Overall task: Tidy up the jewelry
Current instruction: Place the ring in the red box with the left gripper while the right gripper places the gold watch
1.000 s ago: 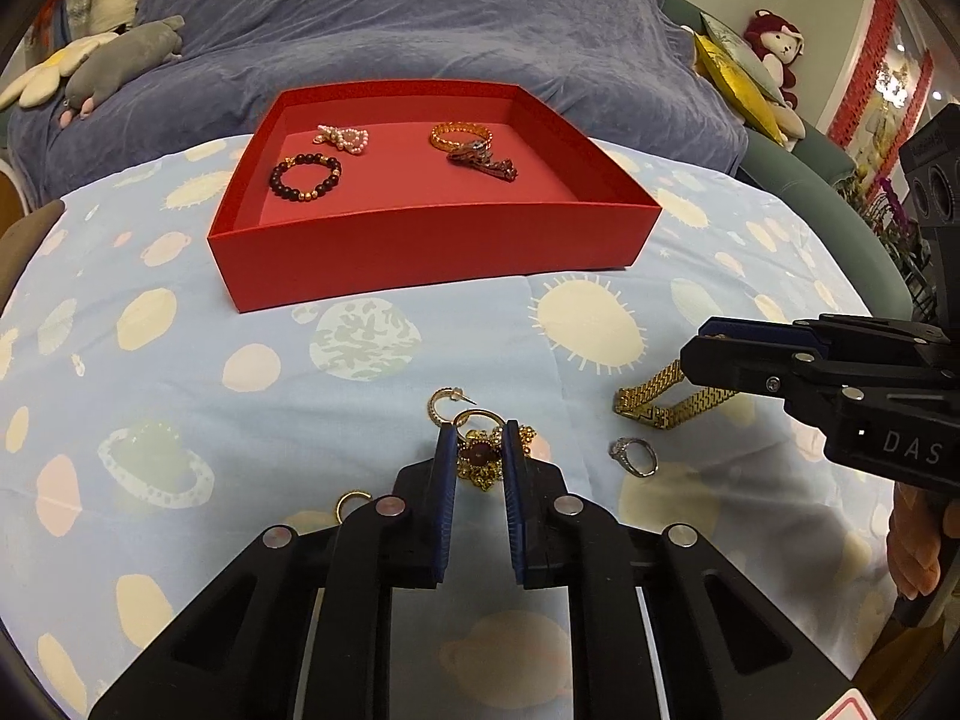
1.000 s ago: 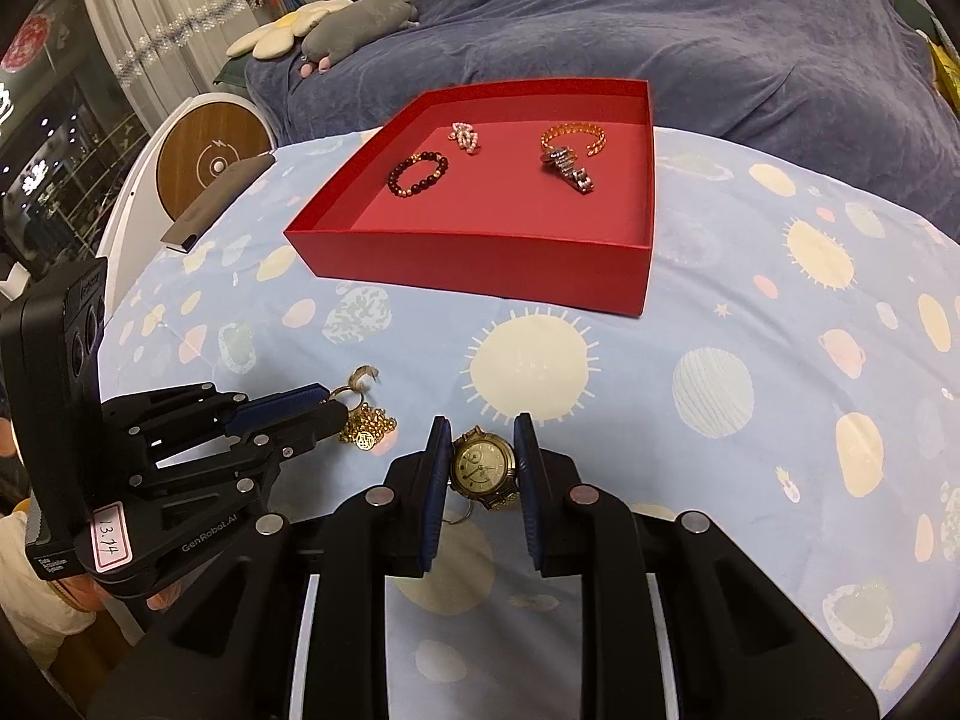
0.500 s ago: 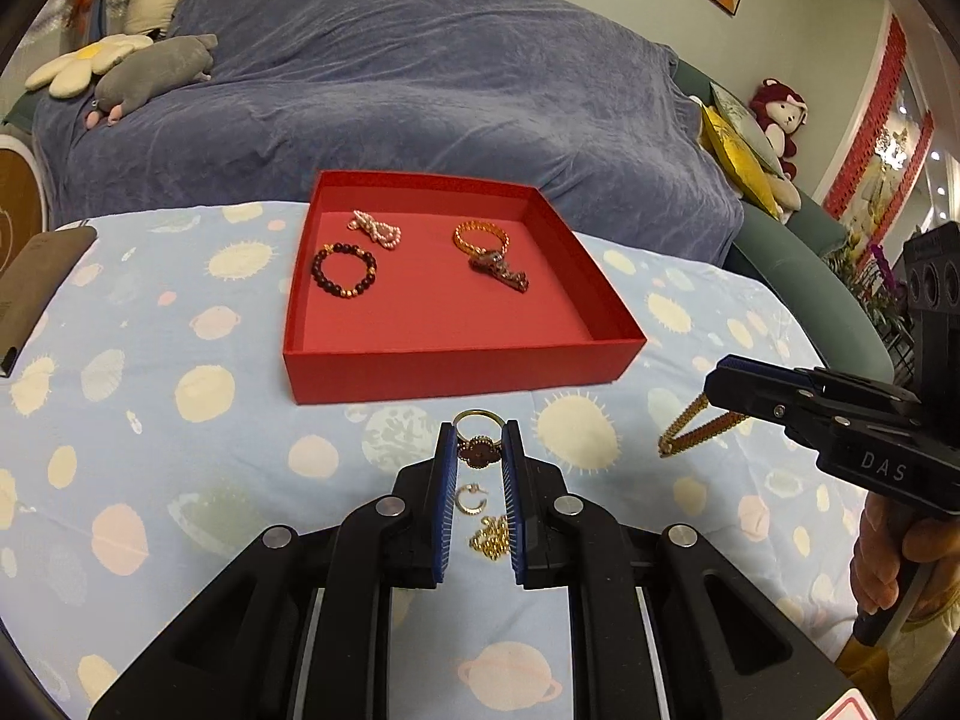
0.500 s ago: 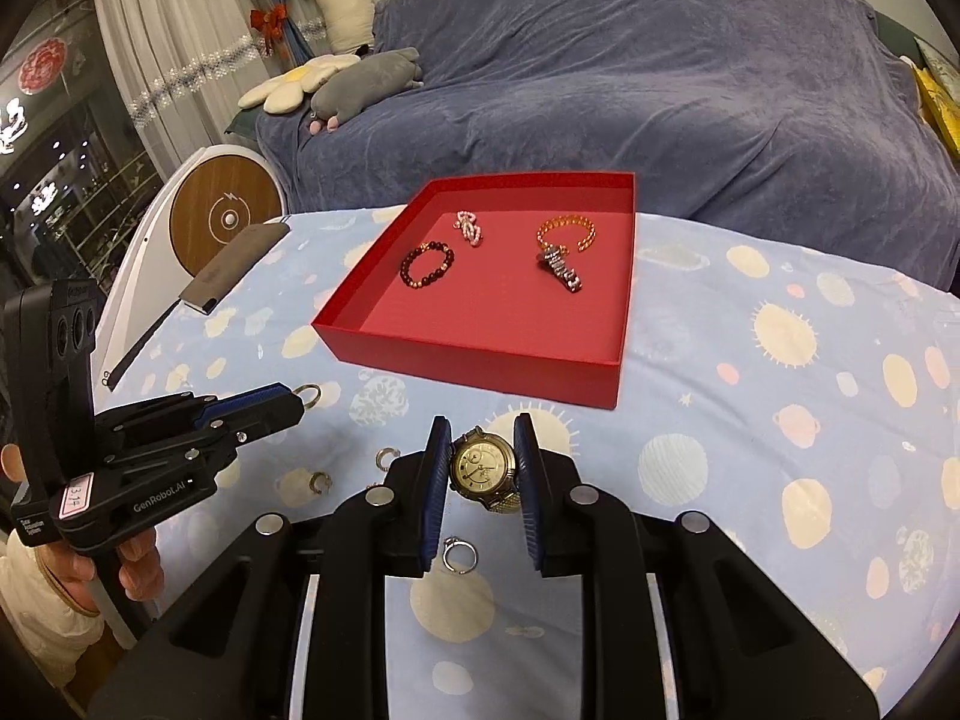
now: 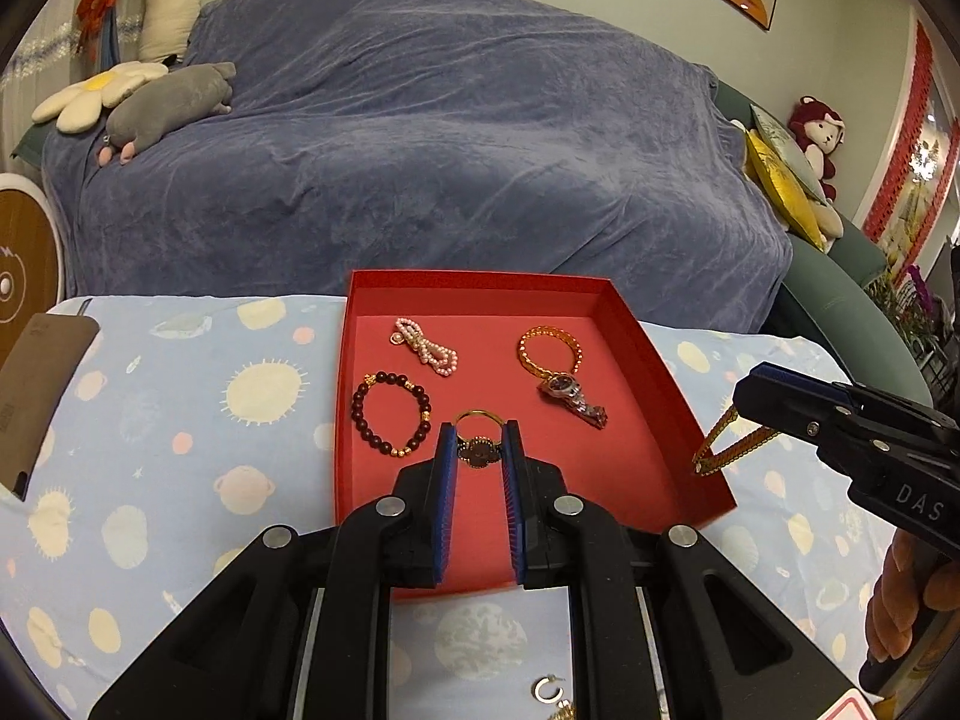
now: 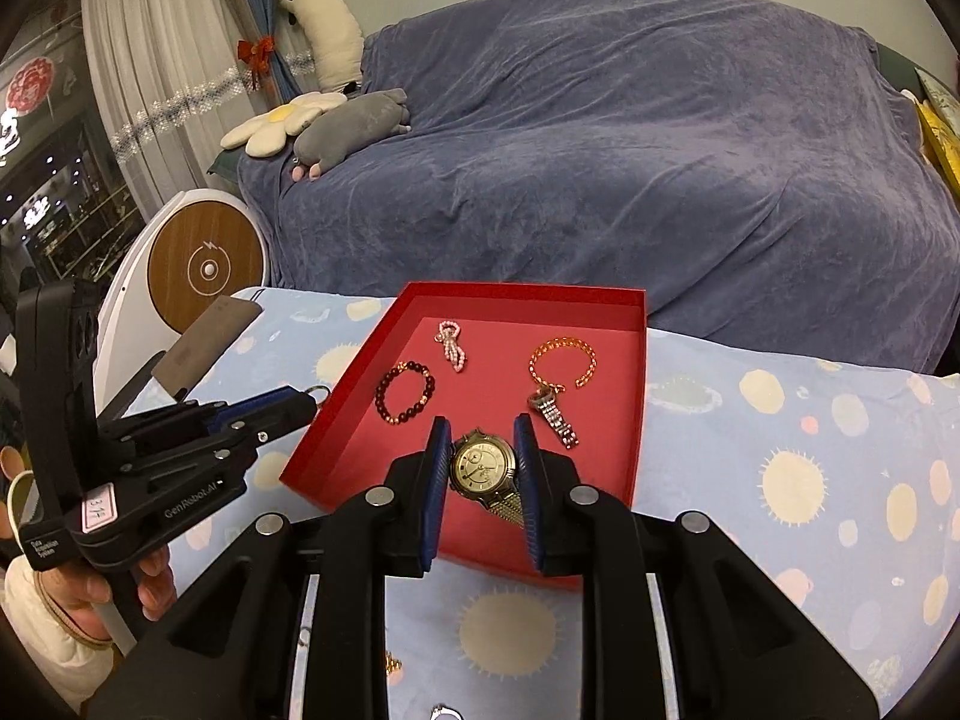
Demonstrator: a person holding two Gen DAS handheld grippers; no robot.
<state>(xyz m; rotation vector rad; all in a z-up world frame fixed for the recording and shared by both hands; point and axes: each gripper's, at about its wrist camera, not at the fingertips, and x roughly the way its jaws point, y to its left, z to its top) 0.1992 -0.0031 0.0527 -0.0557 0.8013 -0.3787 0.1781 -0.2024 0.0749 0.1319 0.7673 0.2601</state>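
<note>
1. Above the near half of the red tray (image 5: 672, 384), the left claw (image 5: 478, 450) holds a gold earring with a dark flower charm (image 5: 478, 451) pinched between its blue pads, the hoop rising past the tips.
2. Over the same tray's near edge, the right claw (image 6: 483, 468) is clamped narrow on a gold watch (image 6: 483, 468), dial facing the camera, its mesh band hanging down between the pads.
3. Seen from the left wrist, the right claw sits at three o'clock with the gold band (image 5: 726, 450) dangling over the tray's right wall.
4. Inside the tray lie a dark bead bracelet (image 5: 390, 414) at nine o'clock, a pink pearl strand (image 5: 426, 348) at eleven o'clock, a gold chain bracelet (image 5: 549, 351) at one o'clock, and a silver watch (image 5: 573, 399) touching that bracelet.
5. The tray rests on a desk covered by a pale blue sun-and-planet cloth (image 5: 180, 420).
6. A loose gold hoop (image 5: 546, 690) lies on the cloth at six o'clock, beneath the left claw's body.
7. A person's hand (image 6: 90, 594) grips the left claw's handle.
</note>
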